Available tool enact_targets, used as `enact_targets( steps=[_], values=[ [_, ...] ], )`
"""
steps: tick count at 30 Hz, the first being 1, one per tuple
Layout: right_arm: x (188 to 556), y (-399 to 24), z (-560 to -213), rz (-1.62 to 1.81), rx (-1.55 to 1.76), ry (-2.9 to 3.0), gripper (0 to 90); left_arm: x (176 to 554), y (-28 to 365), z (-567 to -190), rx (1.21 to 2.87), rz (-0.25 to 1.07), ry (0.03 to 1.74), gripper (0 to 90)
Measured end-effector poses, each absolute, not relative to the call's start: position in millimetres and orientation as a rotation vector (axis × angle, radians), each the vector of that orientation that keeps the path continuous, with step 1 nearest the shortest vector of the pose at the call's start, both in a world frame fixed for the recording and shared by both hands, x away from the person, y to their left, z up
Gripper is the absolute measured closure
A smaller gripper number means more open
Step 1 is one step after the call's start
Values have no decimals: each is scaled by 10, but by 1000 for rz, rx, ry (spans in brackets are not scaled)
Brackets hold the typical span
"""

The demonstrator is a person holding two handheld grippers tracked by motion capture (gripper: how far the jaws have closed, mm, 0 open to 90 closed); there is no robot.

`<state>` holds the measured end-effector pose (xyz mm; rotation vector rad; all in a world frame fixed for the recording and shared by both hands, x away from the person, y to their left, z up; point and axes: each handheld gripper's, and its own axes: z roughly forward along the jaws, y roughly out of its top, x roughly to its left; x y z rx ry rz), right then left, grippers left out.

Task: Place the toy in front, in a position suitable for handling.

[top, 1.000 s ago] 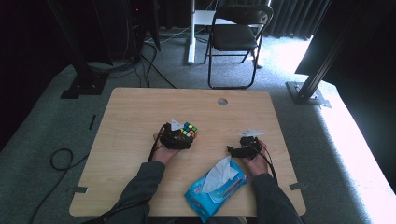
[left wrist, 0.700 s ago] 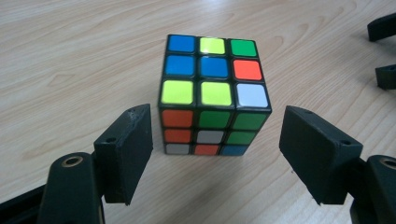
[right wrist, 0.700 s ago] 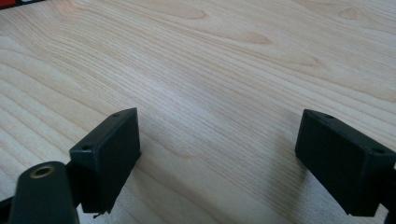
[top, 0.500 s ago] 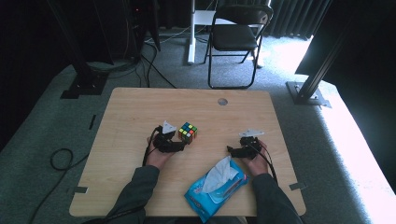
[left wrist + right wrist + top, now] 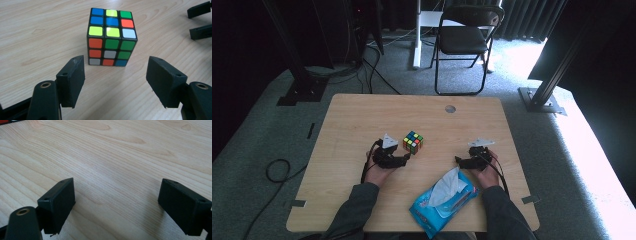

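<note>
A scrambled Rubik's cube [image 5: 413, 142] [image 5: 112, 37] stands on the wooden table [image 5: 352, 120], near its middle. My left gripper [image 5: 406, 159] [image 5: 115, 72] is just short of the cube on the person's side and points at it. Its jaws are open and have just been closing a little, with nothing between them; the cube sits a little beyond the tips. My right gripper [image 5: 460, 161] [image 5: 117, 190] rests open on the table to the right, over bare wood. Its jaw tips [image 5: 200, 20] also appear at the top right of the left gripper view.
A blue pack of wet wipes [image 5: 444, 200] with a white wipe sticking out lies near the front edge, between the forearms. A round hole [image 5: 450, 108] is in the table's far side. A folding chair [image 5: 464, 40] stands behind the table.
My left gripper was around the cube one second ago; it has drawn back toward the person and left, leaving the cube standing free. The right gripper has not moved.
</note>
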<state>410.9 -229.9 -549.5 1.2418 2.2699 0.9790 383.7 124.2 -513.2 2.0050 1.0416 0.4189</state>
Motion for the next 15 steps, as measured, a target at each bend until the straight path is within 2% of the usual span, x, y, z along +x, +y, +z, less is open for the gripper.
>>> enact_targets(
  steps=[15],
  values=[
    [4103, -2302, -5495, 980, 1237, 2275, 137, 3631, 1352, -4944, 1964, 425, 1007, 326]
  ],
)
